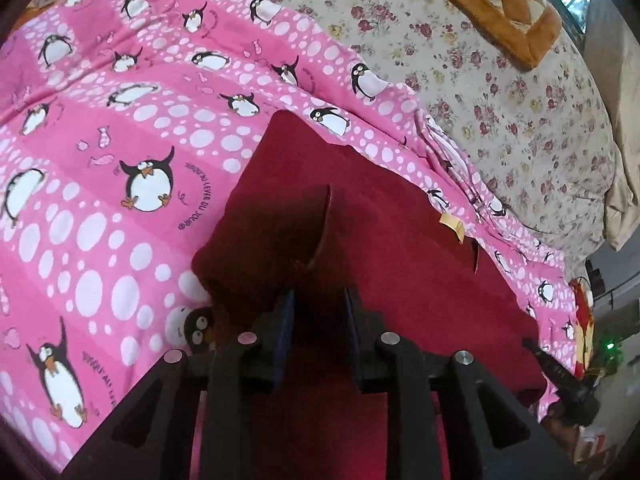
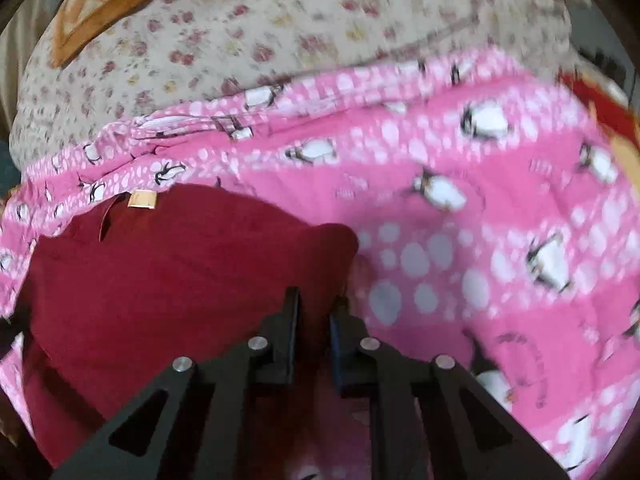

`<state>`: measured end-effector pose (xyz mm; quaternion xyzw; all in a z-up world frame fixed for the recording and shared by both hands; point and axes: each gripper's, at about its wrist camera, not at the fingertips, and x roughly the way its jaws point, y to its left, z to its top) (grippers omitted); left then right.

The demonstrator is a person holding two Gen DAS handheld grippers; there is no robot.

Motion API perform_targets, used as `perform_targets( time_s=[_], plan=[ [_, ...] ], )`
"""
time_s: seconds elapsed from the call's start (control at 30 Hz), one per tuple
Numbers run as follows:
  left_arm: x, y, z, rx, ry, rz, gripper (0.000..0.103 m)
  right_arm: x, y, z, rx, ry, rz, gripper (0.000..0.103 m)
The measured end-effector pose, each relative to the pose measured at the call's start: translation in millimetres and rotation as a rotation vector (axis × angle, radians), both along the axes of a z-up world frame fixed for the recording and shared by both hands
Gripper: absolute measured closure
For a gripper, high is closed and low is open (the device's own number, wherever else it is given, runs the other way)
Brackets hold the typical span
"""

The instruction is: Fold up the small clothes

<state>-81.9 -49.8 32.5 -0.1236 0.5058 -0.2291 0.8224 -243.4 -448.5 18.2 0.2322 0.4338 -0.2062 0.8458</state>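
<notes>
A dark red garment (image 1: 400, 260) lies on the pink penguin blanket (image 1: 120, 140), with a small tan label (image 1: 452, 224) near its far edge. My left gripper (image 1: 320, 296) is shut on a raised fold of this garment at its left corner, and the cloth bunches up between the fingers. In the right wrist view, which is blurred, the red garment (image 2: 180, 272) fills the lower left with its label (image 2: 142, 199) at the far side. My right gripper (image 2: 316, 298) is shut on the garment's right edge, with red cloth between the narrow jaws.
The pink blanket (image 2: 480, 240) covers most of the bed, with a rumpled edge at the far side. Beyond it lies a floral sheet (image 1: 500, 100) and an orange quilted cushion (image 1: 500, 0). A red and yellow item (image 1: 582, 320) sits at the blanket's right edge.
</notes>
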Motion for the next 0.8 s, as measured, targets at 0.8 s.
perform_targets(
  time_s=[0.8],
  plan=[
    [-86.7,40.7,5.2,0.140,-0.050,-0.044,0.098,-93.0,68.9,40.2,0.030,0.016,0.149,0.054]
  ],
)
